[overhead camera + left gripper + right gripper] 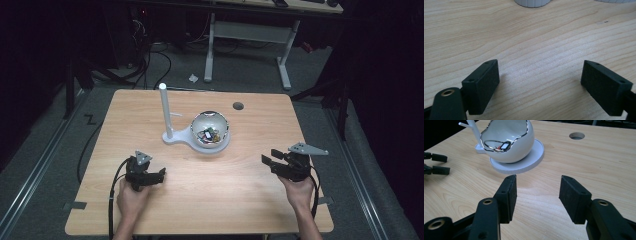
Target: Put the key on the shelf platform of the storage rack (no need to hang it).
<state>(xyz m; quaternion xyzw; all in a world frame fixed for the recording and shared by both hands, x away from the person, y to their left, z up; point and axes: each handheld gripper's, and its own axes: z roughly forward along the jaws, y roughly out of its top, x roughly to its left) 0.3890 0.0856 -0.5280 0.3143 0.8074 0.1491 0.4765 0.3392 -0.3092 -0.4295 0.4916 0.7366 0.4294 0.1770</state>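
Note:
A white bowl (210,131) with a shiny rim sits on a round white base (220,148) at the table's middle, holding several small items, one a small dark-faced piece (505,146). A white upright post (165,112) rises from the base's left arm. My left gripper (161,174) rests near the front left, held by a hand, its jaws wide apart over bare wood (540,75). My right gripper (270,157) hovers at the front right, open and pointing at the bowl (509,142), nothing between its pads (509,195).
The wooden table (200,210) has a round cable hole (238,106) at the back right. In the right gripper view the left gripper's jaws (437,163) show at the far left. A grey desk frame (247,35) and cables stand on the floor behind.

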